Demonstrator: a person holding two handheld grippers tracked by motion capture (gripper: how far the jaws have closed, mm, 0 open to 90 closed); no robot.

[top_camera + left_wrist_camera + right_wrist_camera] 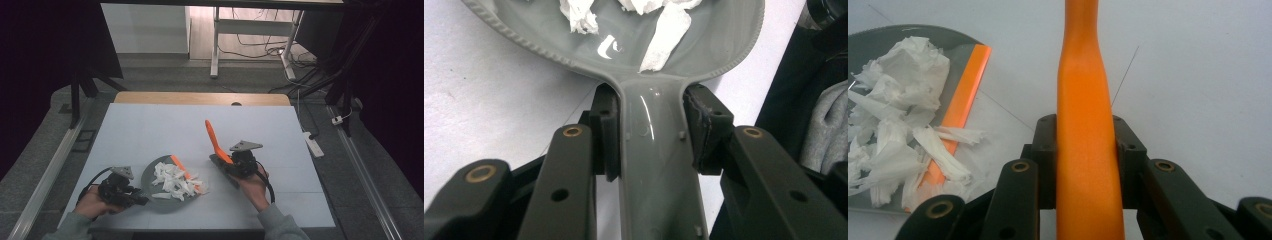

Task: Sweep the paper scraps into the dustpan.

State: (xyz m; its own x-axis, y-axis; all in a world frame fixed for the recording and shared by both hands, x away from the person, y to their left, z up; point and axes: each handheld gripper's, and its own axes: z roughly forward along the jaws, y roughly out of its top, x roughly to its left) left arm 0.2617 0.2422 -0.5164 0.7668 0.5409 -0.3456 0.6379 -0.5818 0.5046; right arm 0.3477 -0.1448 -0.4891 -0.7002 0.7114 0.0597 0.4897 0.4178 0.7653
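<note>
Worktop [150, 130]: pale sheet over it, wooden edge at the far side. Grey dustpan [150, 182] sits flat on it near my edge, left of centre, orange lip [178, 164] facing right and away. Brush [220, 150] is right of the dustpan and apart from it, orange handle [1085, 125] angled up and away from me, dark head down by the worktop. My left gripper [651, 135] is clamped on the dustpan's grey handle [654, 165], pads pressing both sides. My right gripper [1085, 150] is clamped on the brush handle, pads tight on either side. Torn white paper scraps [176, 182] are piled in the dustpan, some lying across the orange lip, a few spilling just past it.
</note>
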